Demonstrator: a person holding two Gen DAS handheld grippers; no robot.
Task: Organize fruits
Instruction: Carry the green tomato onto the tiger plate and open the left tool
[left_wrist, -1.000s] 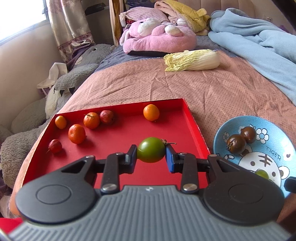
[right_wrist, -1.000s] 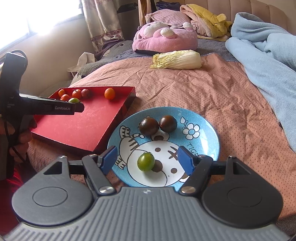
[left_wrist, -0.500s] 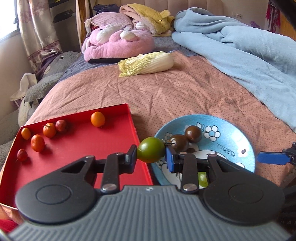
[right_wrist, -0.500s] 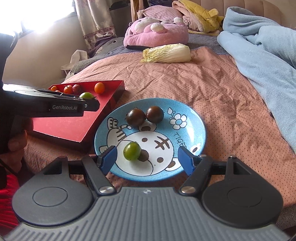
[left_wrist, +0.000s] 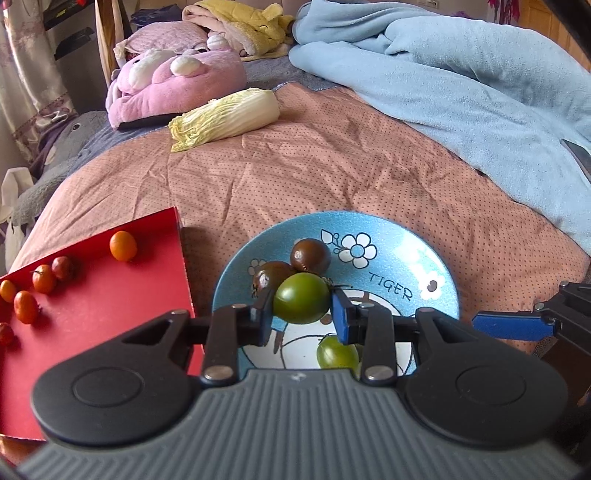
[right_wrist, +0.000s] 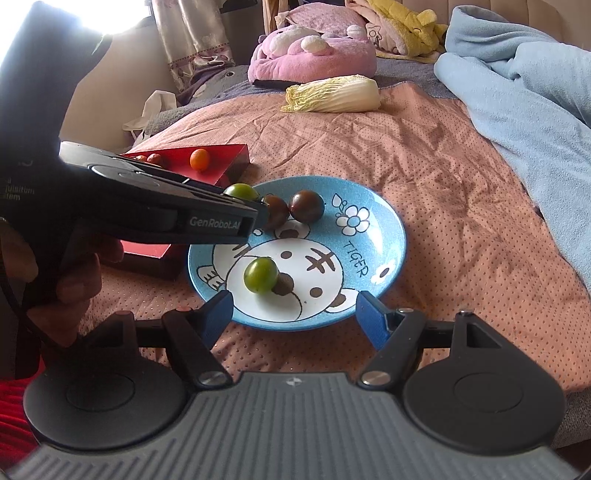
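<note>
My left gripper (left_wrist: 302, 316) is shut on a green tomato (left_wrist: 301, 302) and holds it above the left part of the blue tiger plate (left_wrist: 406, 251). In the right wrist view the held green tomato (right_wrist: 241, 191) shows above the left gripper's black fingers (right_wrist: 255, 219), over the plate's (right_wrist: 384, 236) far left side. On the plate lie two dark brown tomatoes (right_wrist: 306, 206) and another green tomato (right_wrist: 260, 275). My right gripper (right_wrist: 295, 308) stands open at the plate's near rim with nothing between its pads. The red tray (left_wrist: 110, 295) on the left holds several small orange and red fruits.
A napa cabbage (left_wrist: 225, 120) lies farther back on the pink bedspread, with a pink plush pillow (left_wrist: 173, 81) behind it. A blue blanket (left_wrist: 461, 74) is heaped along the right. A person's hand (right_wrist: 74, 280) grips the left tool's handle.
My left gripper has carried the green tomato rightward from over the red tray to above the blue plate. The right gripper has stayed at the plate's near rim, open.
</note>
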